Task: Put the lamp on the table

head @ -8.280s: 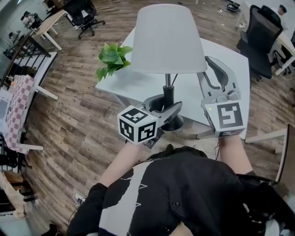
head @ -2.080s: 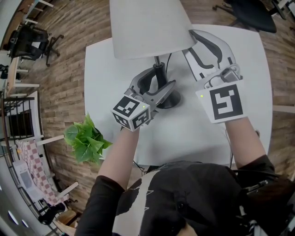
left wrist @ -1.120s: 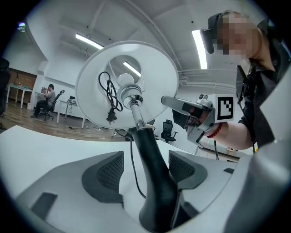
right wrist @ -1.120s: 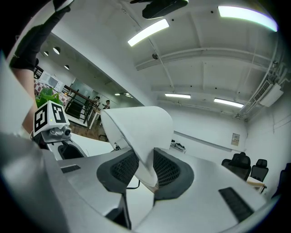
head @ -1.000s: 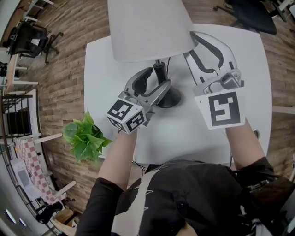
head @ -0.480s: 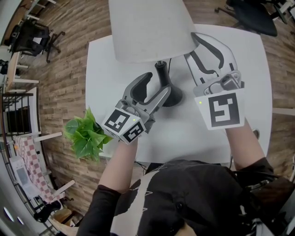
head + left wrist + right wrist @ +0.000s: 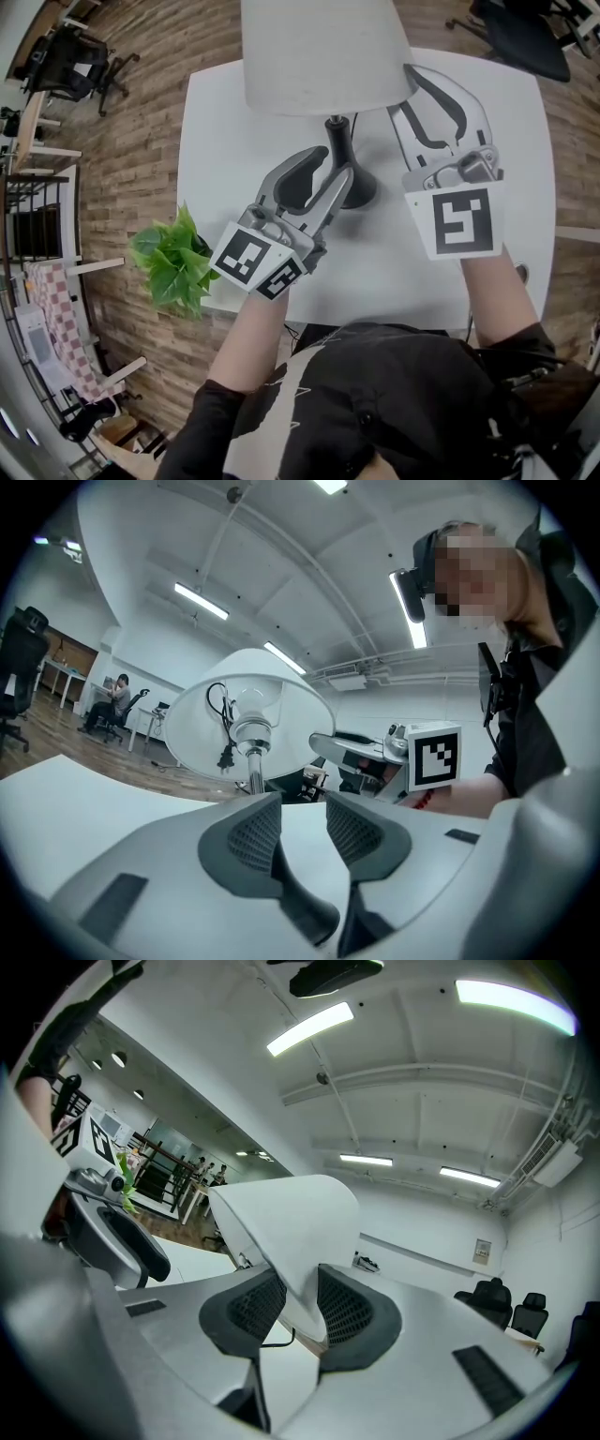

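My right hand-held gripper pinches the lamp by its shade rim, probably steadying it on the counter just ahead. My left hand-held gripper has just been closing, empty, short of the lamp.

Head view faces down; 2 gripper views, seemingly level, share lamp.

Wood-plank floor, black office chairs

The lamp stands on the table, toward its far edge; the plant sits at the table's near left corner.
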Motion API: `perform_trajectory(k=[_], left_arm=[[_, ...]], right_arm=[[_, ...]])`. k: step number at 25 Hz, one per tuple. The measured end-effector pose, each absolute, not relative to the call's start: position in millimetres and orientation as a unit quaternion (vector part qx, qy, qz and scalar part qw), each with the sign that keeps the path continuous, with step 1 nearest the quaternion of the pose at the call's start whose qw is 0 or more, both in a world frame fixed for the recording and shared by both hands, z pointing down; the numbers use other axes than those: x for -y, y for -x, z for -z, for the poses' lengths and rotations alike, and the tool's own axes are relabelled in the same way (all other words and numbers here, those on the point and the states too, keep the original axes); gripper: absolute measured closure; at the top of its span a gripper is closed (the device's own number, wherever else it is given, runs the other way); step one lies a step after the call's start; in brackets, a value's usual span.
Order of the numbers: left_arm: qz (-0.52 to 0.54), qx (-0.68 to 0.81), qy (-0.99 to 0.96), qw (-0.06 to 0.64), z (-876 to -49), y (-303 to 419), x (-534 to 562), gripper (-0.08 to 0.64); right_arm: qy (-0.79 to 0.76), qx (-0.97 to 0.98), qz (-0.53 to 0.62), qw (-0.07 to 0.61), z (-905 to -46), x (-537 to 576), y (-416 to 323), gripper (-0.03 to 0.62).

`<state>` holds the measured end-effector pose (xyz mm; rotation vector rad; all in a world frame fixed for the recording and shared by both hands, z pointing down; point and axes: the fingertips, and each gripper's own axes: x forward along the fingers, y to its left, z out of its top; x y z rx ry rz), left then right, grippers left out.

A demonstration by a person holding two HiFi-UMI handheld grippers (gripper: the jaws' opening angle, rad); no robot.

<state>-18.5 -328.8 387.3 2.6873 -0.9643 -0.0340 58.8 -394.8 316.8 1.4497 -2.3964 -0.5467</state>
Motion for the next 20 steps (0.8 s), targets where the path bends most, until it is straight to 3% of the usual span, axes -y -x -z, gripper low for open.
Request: perform_trajectory(k=[4, 9, 20], left_arm=[[0.033, 0.34, -0.929, 0.142, -376.9, 19.3, 321.6, 0.486], [0.048, 0.329, -0.932, 0.147, -370.1, 15.5, 306.5, 0.545], [0.044, 0.365, -0.919, 0.14, -366.4, 25.1, 283.7, 0.546]], right_arm=[[-0.503, 0.83, 0.192, 0.144, -317.7, 389.6, -59.8, 0.482], [-0.504, 0.83, 0.193, 0.138, -317.0, 382.5, -60.3, 0.48], [-0.506, 0.829, 0.196, 0.133, -319.6, 368.8, -67.9, 0.477]])
